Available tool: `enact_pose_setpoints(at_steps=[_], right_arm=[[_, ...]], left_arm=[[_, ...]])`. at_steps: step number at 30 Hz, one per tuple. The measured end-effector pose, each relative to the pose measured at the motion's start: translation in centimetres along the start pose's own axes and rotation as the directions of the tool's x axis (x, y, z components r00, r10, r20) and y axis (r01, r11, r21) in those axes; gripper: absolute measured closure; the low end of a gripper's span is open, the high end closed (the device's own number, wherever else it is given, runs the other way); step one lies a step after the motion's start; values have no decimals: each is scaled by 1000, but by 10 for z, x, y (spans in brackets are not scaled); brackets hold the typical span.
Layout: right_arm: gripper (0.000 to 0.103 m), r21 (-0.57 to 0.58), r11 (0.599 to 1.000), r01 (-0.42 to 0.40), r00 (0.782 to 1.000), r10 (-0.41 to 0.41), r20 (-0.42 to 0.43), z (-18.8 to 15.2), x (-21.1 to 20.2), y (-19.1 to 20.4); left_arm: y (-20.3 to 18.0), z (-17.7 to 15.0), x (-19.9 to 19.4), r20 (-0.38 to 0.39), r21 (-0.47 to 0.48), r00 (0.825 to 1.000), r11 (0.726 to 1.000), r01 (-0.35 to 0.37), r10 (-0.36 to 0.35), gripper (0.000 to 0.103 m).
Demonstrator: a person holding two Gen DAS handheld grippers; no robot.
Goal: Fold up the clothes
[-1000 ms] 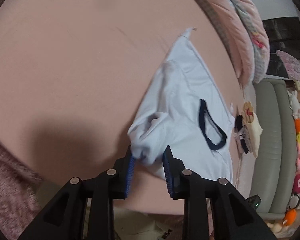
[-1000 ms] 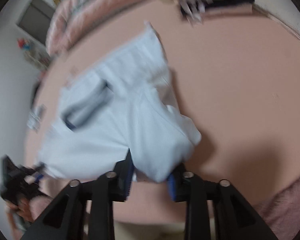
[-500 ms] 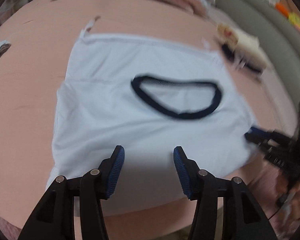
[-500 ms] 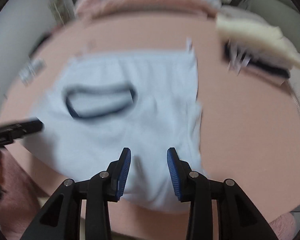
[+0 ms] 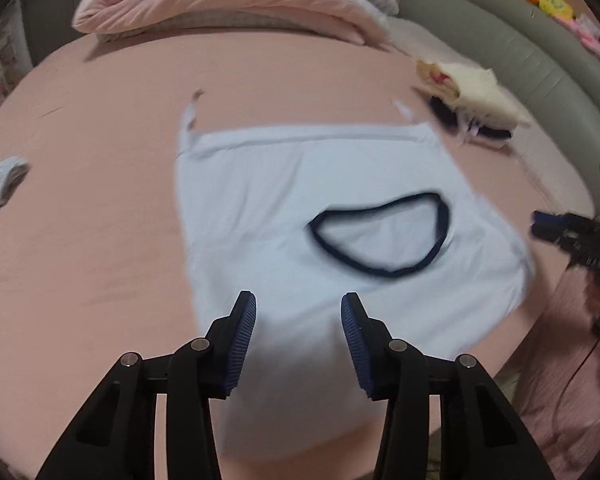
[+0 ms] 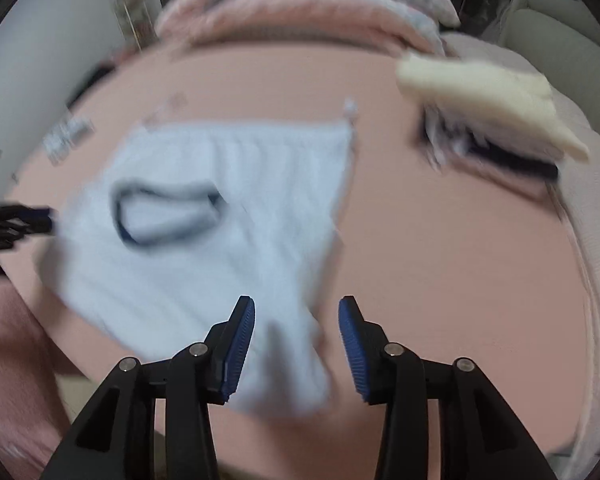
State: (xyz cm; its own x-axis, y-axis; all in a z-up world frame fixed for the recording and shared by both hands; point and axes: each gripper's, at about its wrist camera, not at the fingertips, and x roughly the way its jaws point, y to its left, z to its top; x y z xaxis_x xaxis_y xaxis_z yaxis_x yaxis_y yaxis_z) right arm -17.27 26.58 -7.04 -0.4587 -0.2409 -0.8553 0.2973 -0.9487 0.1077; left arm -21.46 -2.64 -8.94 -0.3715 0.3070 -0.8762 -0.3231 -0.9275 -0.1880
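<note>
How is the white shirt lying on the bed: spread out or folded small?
Spread out. The shirt lies flat on the bed, dark collar showing, with no tidy small fold visible.

The T-shirt was thin, matt pale-blue cloth with a dark knit collar band. The bedsheet was smooth matt pink fabric. The left tool showed matt black plastic, ribbed blue pads and shiny metal pins.

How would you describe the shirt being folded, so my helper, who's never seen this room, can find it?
On the pink bed, in front of the rolled quilt, lies a pale blue T-shirt spread flat. Its dark navy neckband sets it apart from the cream-topped folded pile nearby.
</note>
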Motion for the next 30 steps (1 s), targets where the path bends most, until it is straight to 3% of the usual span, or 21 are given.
enact_pose_setpoints(at_steps=[2, 4, 6, 8, 10, 13, 16, 18, 22, 24, 26, 28, 30], right_arm=[[59, -76, 997, 2, 999, -4, -32, 21, 26, 24], [59, -171, 985, 23, 994, -40, -99, 31, 62, 45], [59, -215, 976, 30, 981, -70, -179, 34, 100, 54], [59, -208, 977, 51, 984, -85, -157, 38, 116, 55], [59, -149, 987, 61, 993, -75, -89, 45, 118, 48], [59, 8, 997, 80, 997, -80, -4, 55, 118, 26], [59, 192, 981, 3, 999, -12, 43, 55, 105, -3], [59, 225, 974, -42, 996, 23, 85, 48, 80, -11], [59, 102, 994, 37, 997, -44, 66, 18, 37, 6], [59, 27, 998, 50, 998, -51, 36, -4, 28, 21], [59, -42, 997, 61, 998, -61, 4, -23, 31, 33], [58, -114, 988, 105, 994, -108, -23, -39, 38, 35], [58, -159, 981, 106, 993, -113, -34, -45, 35, 29]], left_arm=[[-13, 6, 32, -82, 74, 997, 997, -6, 12, 63], [-21, 9, 62, -147, 135, 988, 990, -33, 53, 70], [-16, 15, 75, -124, 125, 986, 987, -97, 112, 70], [0, 28, 79, -61, 44, 987, 988, -145, 147, 70], [19, 37, 83, -18, -53, 985, 984, -172, 172, 67], [39, 43, 82, 15, -169, 989, 976, -140, 144, 67], [26, 37, 52, 99, -121, 985, 984, -131, 144, 67], [13, 29, 29, 139, -65, 982, 991, -118, 127, 67], [-6, -8, -2, 118, -8, 989, 996, -87, 87, 67], [-15, -19, 3, 95, -23, 994, 999, -49, 51, 67], [-10, -27, 15, 50, -14, 996, 997, -74, 75, 67], [1, -39, 29, -18, 24, 983, 983, -181, 181, 64], [19, -44, 19, -7, -16, 987, 987, -159, 159, 64]])
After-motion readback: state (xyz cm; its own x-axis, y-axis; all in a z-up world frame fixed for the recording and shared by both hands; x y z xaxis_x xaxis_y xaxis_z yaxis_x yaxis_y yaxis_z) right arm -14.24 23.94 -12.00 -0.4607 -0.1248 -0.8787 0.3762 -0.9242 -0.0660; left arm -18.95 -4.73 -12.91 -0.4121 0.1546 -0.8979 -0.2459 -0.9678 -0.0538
